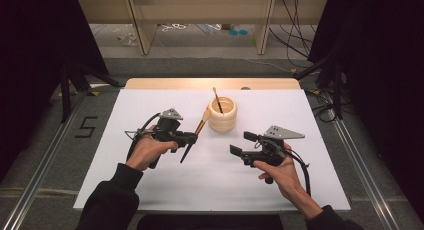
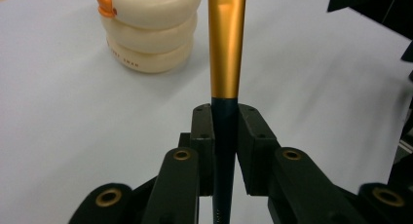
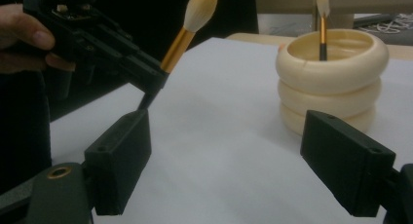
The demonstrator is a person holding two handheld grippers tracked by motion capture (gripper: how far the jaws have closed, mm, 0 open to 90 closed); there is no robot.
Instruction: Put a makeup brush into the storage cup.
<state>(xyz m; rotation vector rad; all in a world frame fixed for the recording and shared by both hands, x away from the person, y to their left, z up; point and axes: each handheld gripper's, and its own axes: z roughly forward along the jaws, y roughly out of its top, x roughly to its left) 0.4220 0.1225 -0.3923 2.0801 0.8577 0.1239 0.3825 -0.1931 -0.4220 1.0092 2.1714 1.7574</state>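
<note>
My left gripper (image 1: 191,138) is shut on a makeup brush (image 1: 199,129) with a dark handle, gold ferrule and pale bristles; its pads clamp the dark handle (image 2: 225,131). The brush slants up toward the cream ringed holder (image 1: 223,113), bristles near its left rim. From the right gripper view the left gripper (image 3: 155,80) holds that brush (image 3: 187,27) tilted in the air. A second, thin brush (image 1: 217,100) stands inside the holder (image 3: 332,78). My right gripper (image 1: 241,145) stands open to the right of the holder, nothing between its jaws, which frame the bare sheet (image 3: 225,156).
A white sheet (image 1: 150,190) covers the table, with a wooden strip (image 1: 210,83) along the far edge. Dark cloth hangs at both sides. Metal rails (image 1: 40,170) run on the floor beside the table.
</note>
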